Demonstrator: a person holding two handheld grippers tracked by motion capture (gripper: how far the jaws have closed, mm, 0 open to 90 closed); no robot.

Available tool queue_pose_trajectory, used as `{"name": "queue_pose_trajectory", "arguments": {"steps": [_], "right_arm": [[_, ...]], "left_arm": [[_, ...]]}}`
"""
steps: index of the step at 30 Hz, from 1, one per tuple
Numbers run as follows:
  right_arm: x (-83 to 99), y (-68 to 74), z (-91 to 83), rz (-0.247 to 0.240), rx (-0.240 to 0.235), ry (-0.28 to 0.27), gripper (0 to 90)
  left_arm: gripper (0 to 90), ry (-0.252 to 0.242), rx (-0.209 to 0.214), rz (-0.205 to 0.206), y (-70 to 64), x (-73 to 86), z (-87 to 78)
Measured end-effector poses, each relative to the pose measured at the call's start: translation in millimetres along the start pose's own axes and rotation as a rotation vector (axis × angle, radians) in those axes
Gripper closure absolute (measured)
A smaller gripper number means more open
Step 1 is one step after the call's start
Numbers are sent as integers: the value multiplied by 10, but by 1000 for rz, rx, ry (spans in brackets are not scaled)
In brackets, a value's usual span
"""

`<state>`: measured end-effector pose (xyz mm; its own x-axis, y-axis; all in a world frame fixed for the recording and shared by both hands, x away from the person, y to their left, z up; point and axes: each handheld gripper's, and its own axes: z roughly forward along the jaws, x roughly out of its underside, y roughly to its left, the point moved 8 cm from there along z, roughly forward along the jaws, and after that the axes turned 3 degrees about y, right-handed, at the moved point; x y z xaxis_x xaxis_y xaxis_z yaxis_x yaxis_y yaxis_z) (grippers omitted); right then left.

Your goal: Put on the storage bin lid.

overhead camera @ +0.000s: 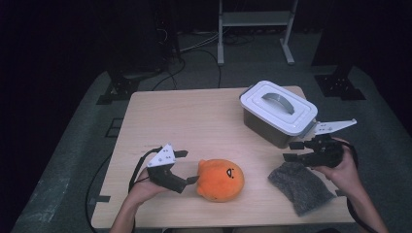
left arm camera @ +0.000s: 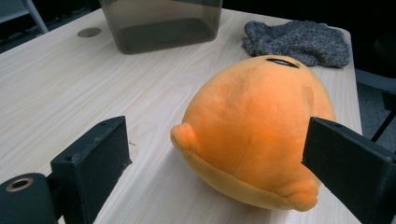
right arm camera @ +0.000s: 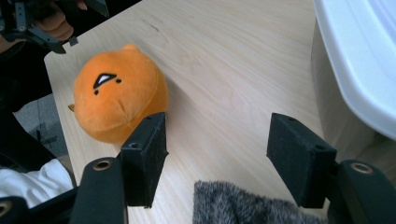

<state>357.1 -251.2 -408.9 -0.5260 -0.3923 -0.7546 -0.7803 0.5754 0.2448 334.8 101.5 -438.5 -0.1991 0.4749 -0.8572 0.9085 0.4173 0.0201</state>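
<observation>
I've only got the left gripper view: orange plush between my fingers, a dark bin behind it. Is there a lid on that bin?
Observer: Yes. In the high view the bin is closed by a white lid with a grey handle.
Operator: Where's the right gripper?
Observer: The right gripper is open, at the far end of the grey cloth, close to the bin's near side.
Operator: Which way does the plush face?
Observer: The orange plush has its black face markings on top, turned toward the right gripper's side.
</observation>
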Motion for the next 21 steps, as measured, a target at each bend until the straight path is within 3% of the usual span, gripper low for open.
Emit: {"name": "queue_pose_trajectory", "arguments": {"steps": [11, 21], "right_arm": [[-271, -9, 6, -28, 11, -6, 359], [-507, -111, 34, -56, 39, -14, 357]], "left_arm": [[67, -10, -11, -8, 49, 15, -42], [67, -23, -10, -10, 87, 10, -41]]}}
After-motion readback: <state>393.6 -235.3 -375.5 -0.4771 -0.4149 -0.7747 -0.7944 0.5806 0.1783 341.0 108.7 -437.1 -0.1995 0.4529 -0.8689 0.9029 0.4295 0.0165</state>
